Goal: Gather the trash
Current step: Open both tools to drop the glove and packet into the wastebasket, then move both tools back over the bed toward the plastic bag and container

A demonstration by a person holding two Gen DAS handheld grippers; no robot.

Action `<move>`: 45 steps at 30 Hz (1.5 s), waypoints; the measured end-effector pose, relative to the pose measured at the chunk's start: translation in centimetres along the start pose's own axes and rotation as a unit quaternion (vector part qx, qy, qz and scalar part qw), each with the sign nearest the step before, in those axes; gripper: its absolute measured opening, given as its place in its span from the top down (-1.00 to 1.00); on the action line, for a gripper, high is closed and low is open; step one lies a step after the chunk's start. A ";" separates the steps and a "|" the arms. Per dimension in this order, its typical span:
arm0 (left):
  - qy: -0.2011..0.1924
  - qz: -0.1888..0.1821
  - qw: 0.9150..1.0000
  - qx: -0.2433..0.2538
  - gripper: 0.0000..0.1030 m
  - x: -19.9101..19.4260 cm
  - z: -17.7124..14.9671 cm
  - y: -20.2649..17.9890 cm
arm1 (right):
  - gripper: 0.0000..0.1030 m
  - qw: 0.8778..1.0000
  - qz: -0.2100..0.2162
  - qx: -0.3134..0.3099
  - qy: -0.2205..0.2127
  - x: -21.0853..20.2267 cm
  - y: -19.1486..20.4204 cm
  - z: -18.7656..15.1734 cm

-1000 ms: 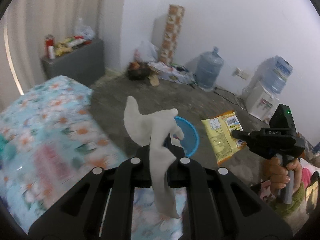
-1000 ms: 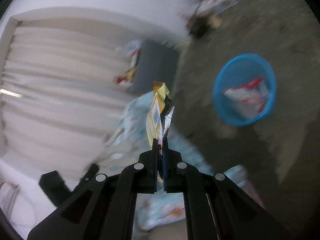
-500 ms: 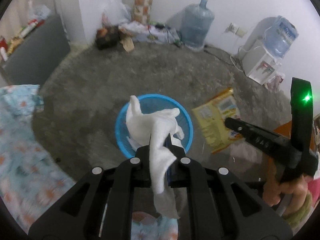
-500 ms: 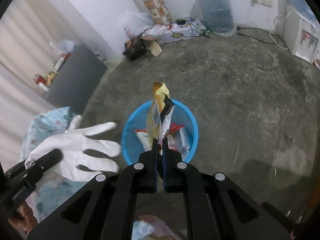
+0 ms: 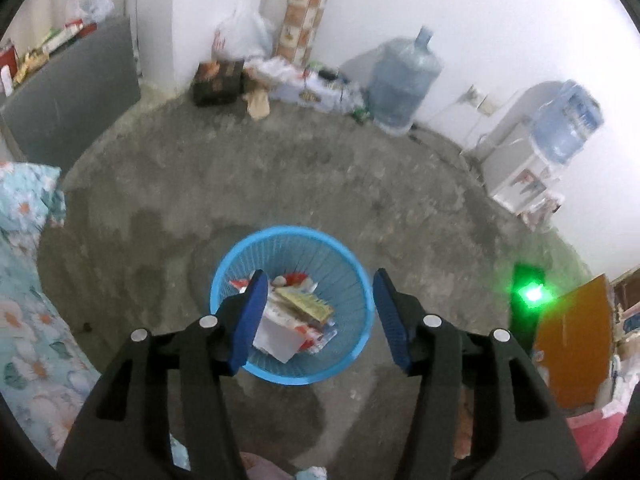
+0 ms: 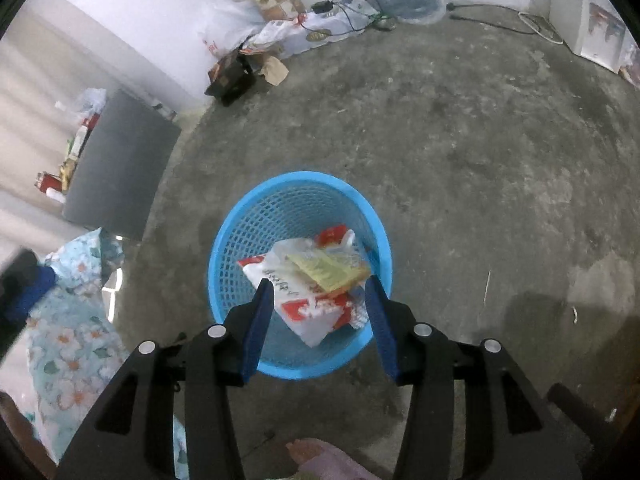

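Now that both loads have dropped, the yellow snack wrapper (image 6: 326, 271) lies on the heap of wrappers inside the round blue plastic mesh basket (image 6: 256, 216), which stands on the grey concrete floor (image 6: 480, 140). The white glove cannot be picked out for certain in that heap. The left gripper (image 5: 318, 316) and right gripper (image 6: 318, 322) hang above the basket, their blue-padded fingers (image 6: 260, 326) just spread and released, nothing between them. This pair of items looks collected; both hands are free for more trash.

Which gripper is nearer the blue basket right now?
Too close to call: left gripper and right gripper both hang open above the blue basket, jaws just opened with nothing between them.
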State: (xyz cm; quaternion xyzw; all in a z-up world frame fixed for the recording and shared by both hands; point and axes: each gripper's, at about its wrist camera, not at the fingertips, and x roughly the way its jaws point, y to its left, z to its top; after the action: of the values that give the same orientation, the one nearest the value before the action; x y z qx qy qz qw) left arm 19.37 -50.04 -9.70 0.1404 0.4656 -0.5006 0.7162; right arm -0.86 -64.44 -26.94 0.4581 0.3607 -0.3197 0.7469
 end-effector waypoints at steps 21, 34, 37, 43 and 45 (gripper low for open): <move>-0.176 0.086 0.980 -0.035 -0.54 -31.0 -14.7 4.1 | -0.31 0.978 0.133 -0.156 -0.031 -15.7 12.3 -9.6; -0.217 0.192 0.950 -0.114 -0.55 -39.9 -24.2 10.7 | -0.58 0.947 0.127 -0.293 -0.024 -20.0 22.5 -16.2; -0.223 0.202 0.945 -0.131 -0.55 -41.2 -25.7 11.9 | -0.66 0.937 0.126 -0.325 -0.027 -20.6 24.7 -17.8; -0.236 0.214 0.934 -0.160 -0.55 -43.5 -28.1 14.3 | -0.74 0.924 0.085 -0.370 -0.040 -21.1 28.3 -20.6; -0.240 0.219 0.931 -0.166 -0.55 -44.1 -28.9 14.9 | -0.79 0.919 0.070 -0.385 -0.049 -21.1 29.4 -21.6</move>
State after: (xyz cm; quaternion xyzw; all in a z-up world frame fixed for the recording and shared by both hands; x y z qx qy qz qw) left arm 13.95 1.95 6.71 -0.0063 0.3142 -0.2652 0.9115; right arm 6.26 -30.56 -2.94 0.1431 0.3859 -0.1253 0.9027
